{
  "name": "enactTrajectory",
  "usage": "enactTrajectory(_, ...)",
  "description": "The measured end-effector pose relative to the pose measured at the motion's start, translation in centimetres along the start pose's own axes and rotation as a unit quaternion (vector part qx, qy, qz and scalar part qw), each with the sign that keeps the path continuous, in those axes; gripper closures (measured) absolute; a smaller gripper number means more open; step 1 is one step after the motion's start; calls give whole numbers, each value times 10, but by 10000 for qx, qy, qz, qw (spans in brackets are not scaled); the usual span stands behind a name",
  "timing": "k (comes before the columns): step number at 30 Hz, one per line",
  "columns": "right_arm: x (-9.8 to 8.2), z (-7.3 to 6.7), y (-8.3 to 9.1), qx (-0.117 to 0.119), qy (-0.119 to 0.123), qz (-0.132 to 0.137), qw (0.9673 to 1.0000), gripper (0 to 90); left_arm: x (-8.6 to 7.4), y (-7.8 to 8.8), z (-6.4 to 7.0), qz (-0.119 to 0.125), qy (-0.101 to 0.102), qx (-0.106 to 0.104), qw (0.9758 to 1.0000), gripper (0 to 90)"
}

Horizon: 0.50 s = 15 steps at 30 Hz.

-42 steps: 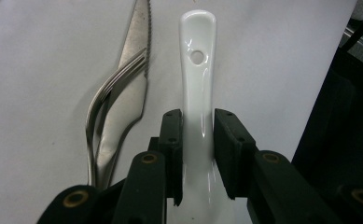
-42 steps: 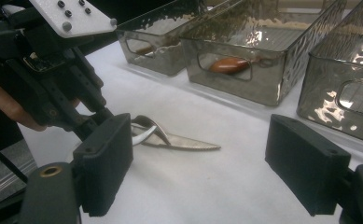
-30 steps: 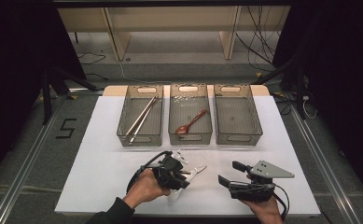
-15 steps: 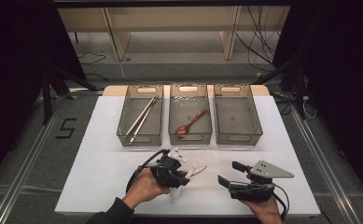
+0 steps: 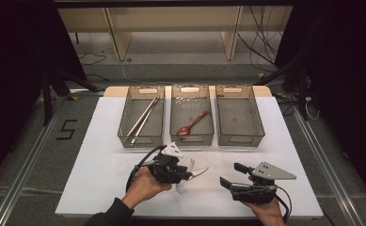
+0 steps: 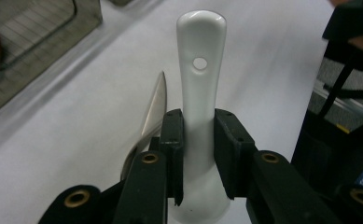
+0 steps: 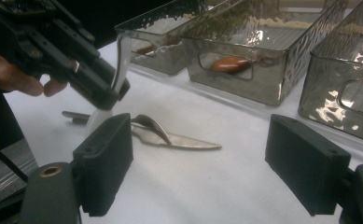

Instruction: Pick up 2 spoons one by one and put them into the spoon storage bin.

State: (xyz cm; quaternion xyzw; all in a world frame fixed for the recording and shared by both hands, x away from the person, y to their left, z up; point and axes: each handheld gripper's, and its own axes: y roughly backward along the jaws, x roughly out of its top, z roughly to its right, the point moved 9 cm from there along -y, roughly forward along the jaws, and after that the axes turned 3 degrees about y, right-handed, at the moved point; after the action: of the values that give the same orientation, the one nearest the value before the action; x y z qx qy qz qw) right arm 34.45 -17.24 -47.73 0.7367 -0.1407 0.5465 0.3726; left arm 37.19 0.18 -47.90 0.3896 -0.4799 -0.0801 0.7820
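A white ceramic spoon [image 6: 200, 70] stands between the jaws of my left gripper [image 6: 199, 123], which is shut on its handle. In the high view that left gripper [image 5: 186, 175] is at the front middle of the white table, with the spoon [image 5: 182, 184] tilted under it. A metal knife [image 7: 181, 141] lies flat beside it, another metal utensil [image 7: 149, 123] resting on it. My right gripper [image 7: 212, 154] is open with nothing between its pads, and in the high view the right gripper [image 5: 231, 174] sits to the right, pointing at the knife [image 5: 200, 172].
Three clear trays stand in a row at the back. The left tray [image 5: 122, 127] holds chopsticks [image 5: 142, 117], the middle tray [image 5: 192, 140] holds a brown wooden spoon [image 5: 192, 123], and the right tray [image 5: 241, 141] has nothing in it. Dark floor surrounds the table.
The left gripper has shifted slightly with the white spoon in it. The right gripper has stayed where it was.
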Motion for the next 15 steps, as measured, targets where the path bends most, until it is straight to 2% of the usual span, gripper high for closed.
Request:
enactTrajectory(3,0,0,0,-1,-16,1,10000,237,5,3,-3,154,52,55,9999,737)
enactTrajectory(15,0,0,0,1,-28,-4,10000,237,31,25,-23,478,188,219,9984,738)
